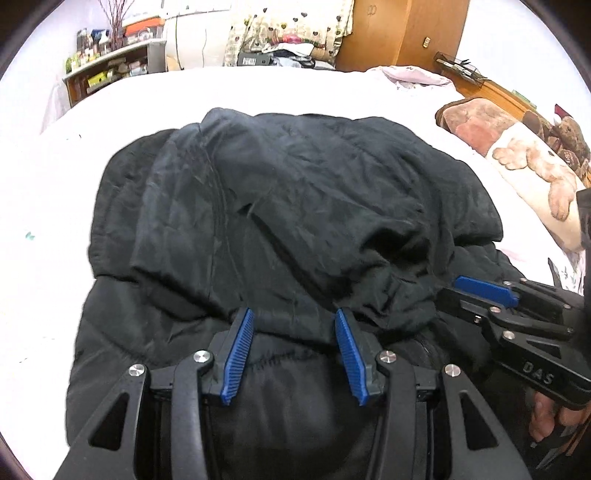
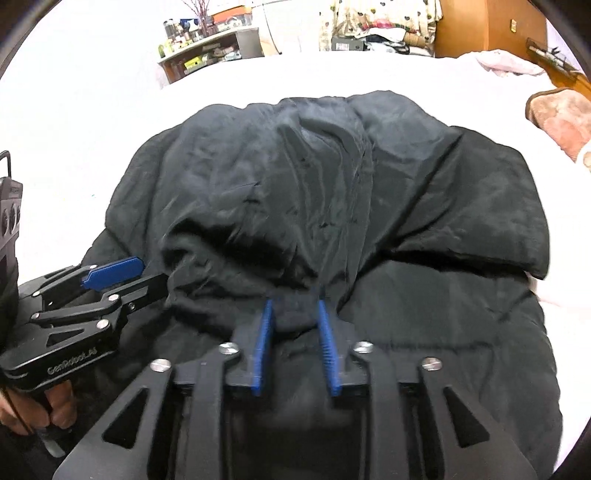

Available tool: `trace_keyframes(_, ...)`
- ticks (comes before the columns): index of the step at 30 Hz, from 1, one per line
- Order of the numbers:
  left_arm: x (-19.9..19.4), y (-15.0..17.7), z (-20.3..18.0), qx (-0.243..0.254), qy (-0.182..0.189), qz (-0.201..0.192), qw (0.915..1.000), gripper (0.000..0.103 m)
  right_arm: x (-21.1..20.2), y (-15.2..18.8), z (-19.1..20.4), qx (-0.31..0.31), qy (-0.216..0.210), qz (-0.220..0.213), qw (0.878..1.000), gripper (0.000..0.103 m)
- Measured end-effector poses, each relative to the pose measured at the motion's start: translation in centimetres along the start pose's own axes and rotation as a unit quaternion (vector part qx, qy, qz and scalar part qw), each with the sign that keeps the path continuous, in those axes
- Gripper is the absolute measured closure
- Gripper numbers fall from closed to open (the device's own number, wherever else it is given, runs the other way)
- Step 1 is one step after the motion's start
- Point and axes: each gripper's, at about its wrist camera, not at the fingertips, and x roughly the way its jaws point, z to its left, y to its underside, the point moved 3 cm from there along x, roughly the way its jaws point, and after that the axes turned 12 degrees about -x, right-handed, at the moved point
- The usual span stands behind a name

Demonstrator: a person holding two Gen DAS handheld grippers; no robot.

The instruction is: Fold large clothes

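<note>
A large black padded jacket (image 1: 280,206) lies on a white bed (image 1: 55,192), its far half folded back over the near half. It also fills the right wrist view (image 2: 332,199). My left gripper (image 1: 293,317) is open, its blue pads either side of the folded edge. My right gripper (image 2: 295,306) has its pads closed in on a bunch of the jacket's edge. The right gripper also shows at the right of the left wrist view (image 1: 480,288), and the left gripper at the left of the right wrist view (image 2: 114,273).
A teddy-bear pillow (image 1: 524,158) and brown blanket lie at the bed's right. A wooden headboard (image 1: 495,88) and wardrobe (image 1: 399,33) stand behind. A cluttered shelf (image 1: 110,70) and a clothes pile (image 1: 291,48) are beyond the far edge.
</note>
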Motion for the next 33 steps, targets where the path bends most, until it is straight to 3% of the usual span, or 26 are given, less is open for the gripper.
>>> trace_keyframes(11, -10.3, 3.9, 0.2, 0.002, 0.006, -0.051, 0.9987, 0.054, -11.0, 4.3, 2.6, 0.009, 0.015, -0.049, 0.999, 0.072)
trace_keyframes(16, -13.6, 6.3, 0.8, 0.005, -0.002, -0.061, 0.9981, 0.054, -13.8, 7.1, 2.6, 0.017, 0.022, -0.053, 0.998, 0.072)
trace_keyframes(24, -16.0, 9.3, 1.9, 0.009, -0.011, -0.062, 0.9980, 0.054, -16.4, 10.7, 3.0, 0.020, 0.048, -0.044, 0.998, 0.072)
trace_keyframes(33, -16.6, 10.4, 3.7, -0.015, -0.027, -0.060, 0.9977, 0.054, -17.9, 11.6, 3.0, 0.019, 0.064, -0.058, 0.996, 0.065)
